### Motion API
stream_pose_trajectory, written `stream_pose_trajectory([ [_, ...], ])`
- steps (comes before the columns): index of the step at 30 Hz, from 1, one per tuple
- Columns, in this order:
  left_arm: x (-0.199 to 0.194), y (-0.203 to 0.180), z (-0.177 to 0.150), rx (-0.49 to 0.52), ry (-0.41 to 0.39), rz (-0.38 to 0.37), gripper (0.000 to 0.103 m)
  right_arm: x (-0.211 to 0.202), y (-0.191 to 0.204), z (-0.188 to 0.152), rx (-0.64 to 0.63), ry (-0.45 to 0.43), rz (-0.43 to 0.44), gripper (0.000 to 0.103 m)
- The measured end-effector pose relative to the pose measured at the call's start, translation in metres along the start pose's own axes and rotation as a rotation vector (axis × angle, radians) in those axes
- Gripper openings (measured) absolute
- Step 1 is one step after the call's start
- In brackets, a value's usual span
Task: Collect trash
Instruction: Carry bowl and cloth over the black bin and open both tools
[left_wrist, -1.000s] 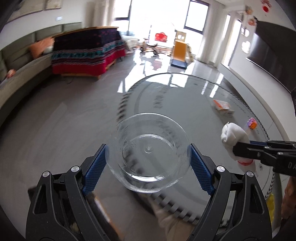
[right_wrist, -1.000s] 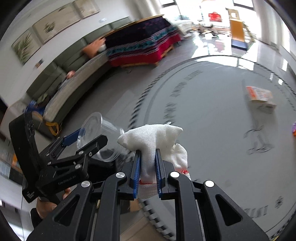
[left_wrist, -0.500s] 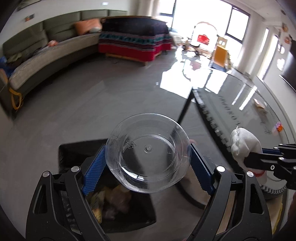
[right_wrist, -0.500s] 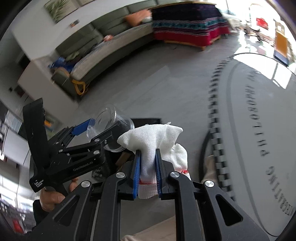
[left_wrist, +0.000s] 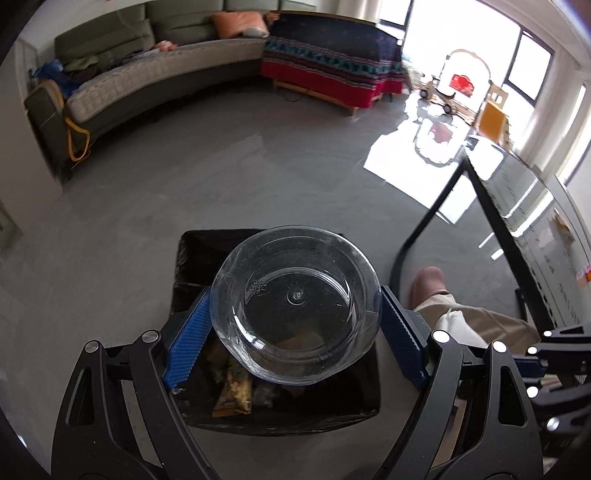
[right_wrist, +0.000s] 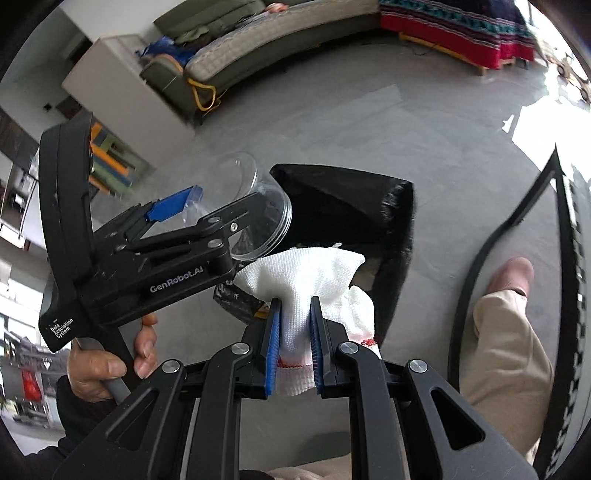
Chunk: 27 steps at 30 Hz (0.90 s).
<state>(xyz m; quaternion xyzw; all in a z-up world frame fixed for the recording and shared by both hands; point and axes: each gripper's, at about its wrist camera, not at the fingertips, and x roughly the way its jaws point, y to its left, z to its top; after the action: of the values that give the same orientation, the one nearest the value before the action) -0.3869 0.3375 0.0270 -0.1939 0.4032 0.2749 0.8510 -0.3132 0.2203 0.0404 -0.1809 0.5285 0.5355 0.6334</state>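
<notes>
Below, a black-lined square trash bin (left_wrist: 369, 376) stands on the grey floor, with wrappers inside; a curved olive sofa (left_wrist: 155, 77) lies well beyond it, and the person's beige-trousered leg (right_wrist: 506, 343) just beside it. Directly above the bin, a clear round plastic cup (left_wrist: 295, 310), bottom toward the camera, is clamped between the left gripper's (left_wrist: 295, 332) blue pads. Beside the bin, the right gripper (right_wrist: 293, 332) pinches a crumpled white cloth (right_wrist: 306, 273).

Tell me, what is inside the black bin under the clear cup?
Inside the black bin lie a yellowish wrapper and other trash. The clear cup, held in the left gripper, covers the middle, so the rest cannot be seen.
</notes>
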Motion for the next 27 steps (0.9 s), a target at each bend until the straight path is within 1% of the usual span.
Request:
stream_pose_trajectory([
  [1, 0.003, 0.005, 0.001, -0.007, 0.014, 0.015, 0.088, 0.004, 0.006, 0.002, -0.022, 0.007, -0.015, 0.050],
  [2, 0.003, 0.010, 0.000, -0.017, 0.018, 0.032, 0.097, 0.009, 0.013, 0.006, -0.048, 0.022, -0.067, 0.078],
  [3, 0.003, 0.015, 0.001, -0.046, 0.006, 0.073, 0.097, 0.009, 0.015, 0.007, -0.051, 0.012, -0.081, 0.080],
  [4, 0.004, 0.016, 0.003, -0.060, 0.007, 0.089, 0.097, 0.007, 0.017, 0.008, -0.056, -0.011, -0.083, 0.080],
  [6, 0.006, 0.020, 0.007, -0.092, 0.016, 0.082, 0.097, 0.008, 0.021, 0.010, -0.071, -0.013, -0.077, 0.080],
  [8, 0.009, 0.025, 0.009, -0.133, 0.033, 0.057, 0.097, 0.007, 0.018, 0.010, -0.056, -0.015, -0.074, 0.079],
  [10, 0.009, 0.026, 0.010, -0.145, 0.039, 0.044, 0.097, 0.004, 0.015, 0.010, -0.049, -0.014, -0.066, 0.079],
  [19, 0.008, 0.015, 0.010, -0.110, 0.042, 0.040, 0.097, -0.003, 0.004, 0.009, -0.018, -0.031, -0.046, 0.080],
  [23, 0.006, 0.006, 0.014, -0.097, 0.041, 0.033, 0.097, -0.011, -0.002, 0.008, -0.009, -0.043, -0.021, 0.080],
  [26, 0.003, -0.005, 0.019, -0.091, 0.036, 0.009, 0.097, -0.022, -0.010, 0.006, 0.003, -0.064, 0.003, 0.080],
  [27, 0.000, -0.012, 0.023, -0.091, 0.032, -0.021, 0.097, -0.027, -0.014, 0.005, 0.012, -0.074, 0.010, 0.080],
])
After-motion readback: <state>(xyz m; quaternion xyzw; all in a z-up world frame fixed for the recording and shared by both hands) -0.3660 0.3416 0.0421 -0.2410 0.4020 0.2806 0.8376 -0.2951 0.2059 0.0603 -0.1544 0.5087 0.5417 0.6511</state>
